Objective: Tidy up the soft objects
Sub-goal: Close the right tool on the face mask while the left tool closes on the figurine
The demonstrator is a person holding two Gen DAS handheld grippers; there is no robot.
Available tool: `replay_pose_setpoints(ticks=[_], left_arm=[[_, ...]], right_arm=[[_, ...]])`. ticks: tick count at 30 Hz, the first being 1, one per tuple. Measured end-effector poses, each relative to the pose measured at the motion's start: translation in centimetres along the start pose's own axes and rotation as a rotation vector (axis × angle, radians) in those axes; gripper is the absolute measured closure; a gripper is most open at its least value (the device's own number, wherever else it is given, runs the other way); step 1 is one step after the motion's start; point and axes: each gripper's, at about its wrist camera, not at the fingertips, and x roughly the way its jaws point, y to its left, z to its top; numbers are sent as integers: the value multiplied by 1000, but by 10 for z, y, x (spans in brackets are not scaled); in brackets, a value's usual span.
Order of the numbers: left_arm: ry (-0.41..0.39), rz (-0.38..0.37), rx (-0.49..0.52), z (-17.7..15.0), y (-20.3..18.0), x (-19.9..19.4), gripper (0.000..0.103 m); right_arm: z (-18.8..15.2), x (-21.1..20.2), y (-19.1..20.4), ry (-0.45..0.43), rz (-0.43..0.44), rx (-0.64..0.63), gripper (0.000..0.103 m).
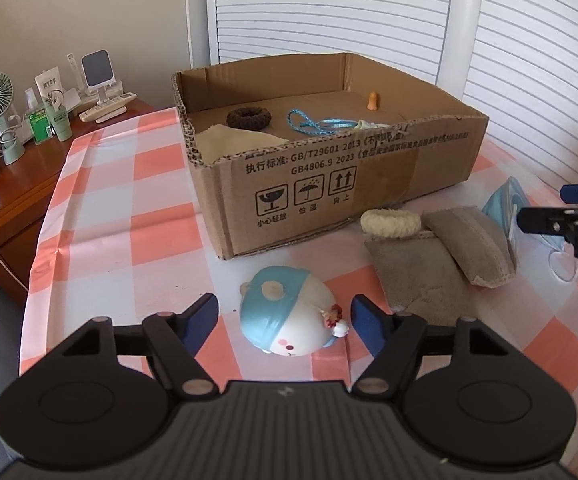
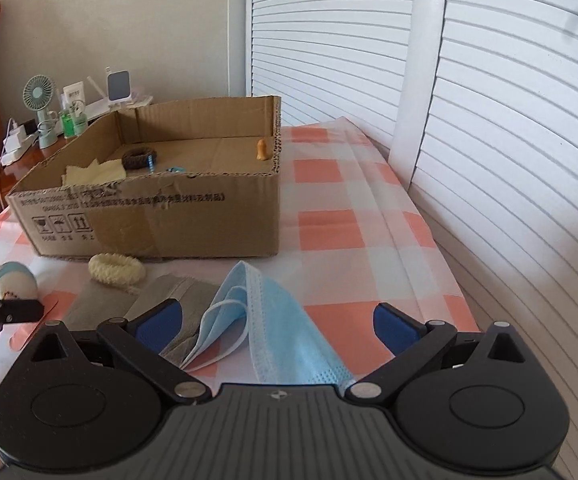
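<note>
In box [image 1: 341, 184]: four small items | left on table [image 1: 129, 240]: toy [image 1: 289, 314], mask [image 2: 281, 336], cloths, scrunchie (half done) | both grippers [image 1: 284, 322] [image 2: 275, 324] are held spread, nothing grasped

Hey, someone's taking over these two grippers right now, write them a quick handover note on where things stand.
Left gripper: open, straddling the blue-and-white plush toy on the checked tablecloth, not gripping yet.
Right gripper: open, over the blue face mask.
Done: in the cardboard box are a brown scrunchie, a yellow cloth, a blue cord and a small orange item.
Left: plush toy, face mask, cream scrunchie and the grey cloths, all outside the box.
</note>
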Motion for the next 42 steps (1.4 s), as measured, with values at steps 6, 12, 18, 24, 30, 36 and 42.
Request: replay_pose_setpoints(ticks=[6,12,18,24,30,36,42], left_arm=[[6,0,1,0,-1,1,30],[5,0,1,1,-1,1,30],[6,-3,14,1,-2,0,30],[15,-5,32,2,-1,0,30],[22,-21,29,2,1,2,30],[34,-35,56,2,0,5,40],[44,-58,66,1,-1,5,49]], right_arm=[[-1,20,-6,34,-29,35,0],[-15,20,-20,74,-78,45,0],[-20,20,-26,67,-99,31,0],[-16,24,-13,27,-61,-85,0],[-11,32,-8,3,-9,-138,0],[-10,33,-6,-11,64,-171,21],[-12,24,0,-7,109,-172,58]])
